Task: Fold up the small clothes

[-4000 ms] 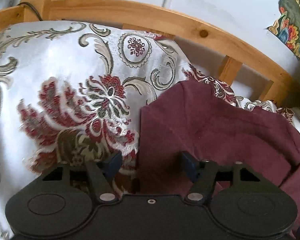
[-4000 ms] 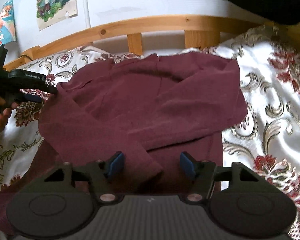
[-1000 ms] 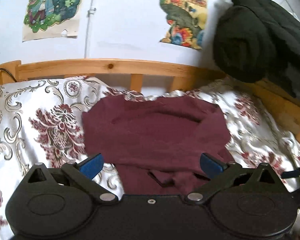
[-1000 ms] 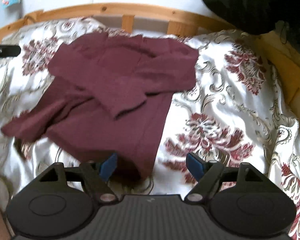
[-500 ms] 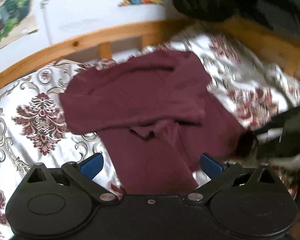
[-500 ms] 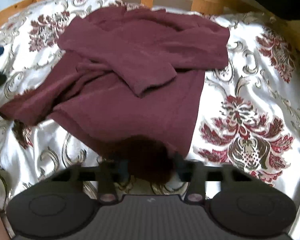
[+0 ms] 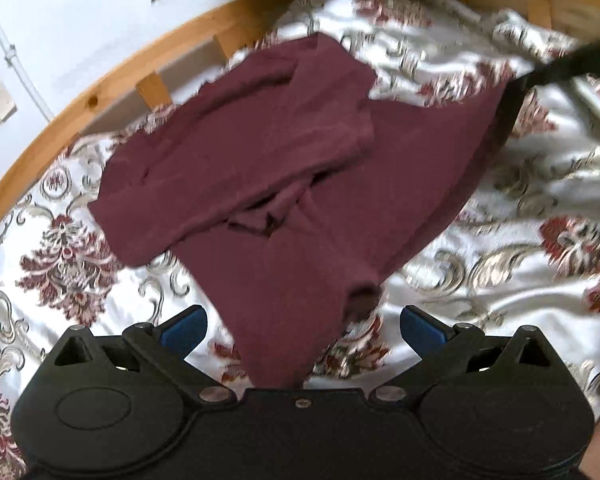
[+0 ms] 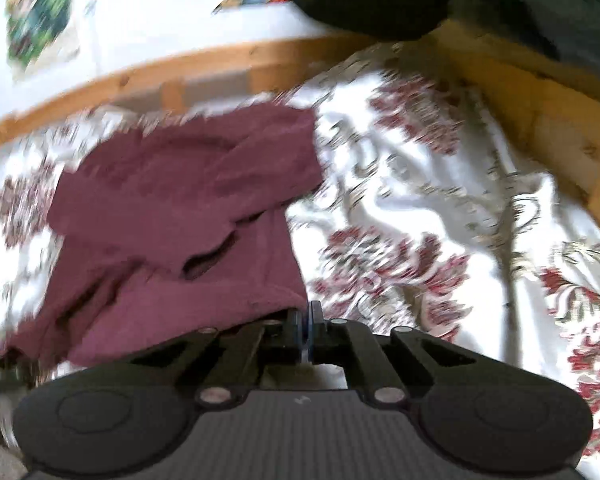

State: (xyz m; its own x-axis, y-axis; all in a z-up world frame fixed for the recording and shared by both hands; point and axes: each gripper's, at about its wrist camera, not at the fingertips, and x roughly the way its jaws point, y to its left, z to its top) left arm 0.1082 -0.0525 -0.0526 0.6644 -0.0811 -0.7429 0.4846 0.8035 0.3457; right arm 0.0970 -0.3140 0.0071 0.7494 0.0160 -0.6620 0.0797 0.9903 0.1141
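Maroon top lies mid-bed, sleeves folded in. Right gripper pinches its hem corner, jaws fully closed. Left gripper gapes wide over the other corner, gripping nothing. Risk: one-sided lift skews the fold.

The maroon top lay on the bedspread near the headboard, both sleeves folded across its chest. Its lower right corner was lifted and pulled taut. The other hem corner drooped in a loose fold.
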